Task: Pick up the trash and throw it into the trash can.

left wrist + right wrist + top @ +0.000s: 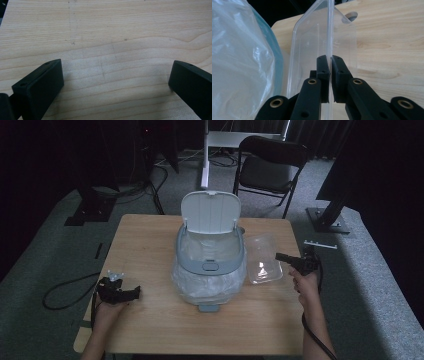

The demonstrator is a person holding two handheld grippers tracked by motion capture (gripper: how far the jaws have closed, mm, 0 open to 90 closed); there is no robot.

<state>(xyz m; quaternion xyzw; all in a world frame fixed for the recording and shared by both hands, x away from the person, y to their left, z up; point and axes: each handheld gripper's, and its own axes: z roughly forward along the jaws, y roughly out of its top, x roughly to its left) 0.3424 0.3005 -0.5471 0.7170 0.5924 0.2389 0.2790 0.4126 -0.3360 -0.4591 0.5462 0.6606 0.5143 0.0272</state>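
Clear plastic is what your right claw (329, 75) has between its jaws: it pinches the near rim of the shallow transparent rectangular tray (263, 257), which sits on the pale wooden table (150, 240) at about three o'clock from the grey flip-lid bin lined with a translucent plastic bag (210, 265). The bin's white lid (210, 211) stands open at twelve o'clock.

You look to be at the pick-up step, tray gripped but not yet raised off the table as far as I can tell. Next you probably need to lift it, carry it toward nine o'clock over the bin's mouth and tip or drop it in; keep the pinch firm, since thin plastic can flex and slip.

Your right hand (306, 282) holds its claw level, pointing toward nine o'clock from the table's right edge. Your left claw (120, 292) rests at the table's seven o'clock corner, jaws spread wide over bare wood, holding nothing.
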